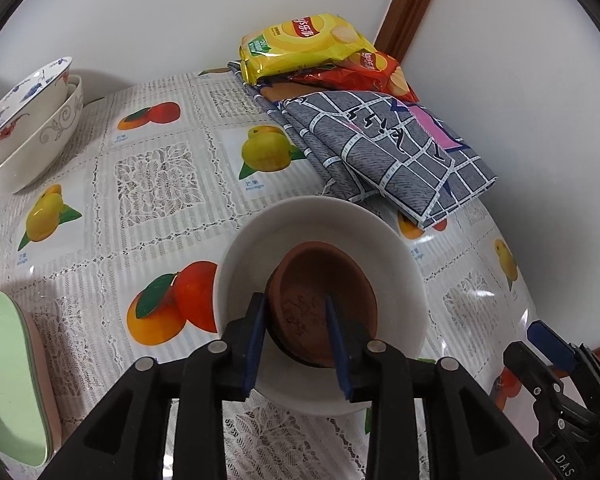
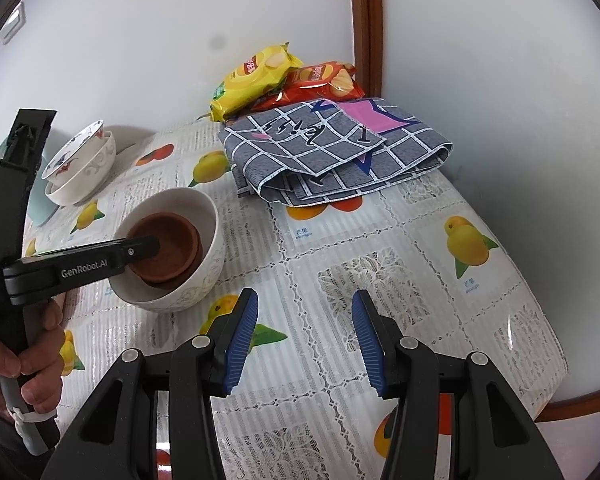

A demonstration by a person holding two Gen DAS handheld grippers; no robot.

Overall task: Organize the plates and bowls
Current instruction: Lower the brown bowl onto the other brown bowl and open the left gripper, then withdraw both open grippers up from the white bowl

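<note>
left wrist view, table [image 1: 172,216] with fruit-print cloth, folded grey cloth [image 1: 384,148] behind white bowl [image 1: 260,232], chip bags [image 1: 312,46] farther back, stacked bowls [image 1: 24,128] far left of it, brown dish [image 1: 332,280] inside white bowl, left gripper [image 1: 296,340] pinching dish rim, right gripper [image 2: 304,340] spread over bare table right of the bowl

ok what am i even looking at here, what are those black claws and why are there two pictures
Each claw is a hand-held gripper with a camera looking along its two blue-padded fingers, so each picture is one gripper's view. The left gripper is closed on the wall of a brown bowl that sits inside a white bowl. The right gripper is open, holding nothing, above the tablecloth. The right view also shows the person's hand holding the left gripper. Also on the table: two stacked bowls, a folded cloth and two chip bags.
</note>
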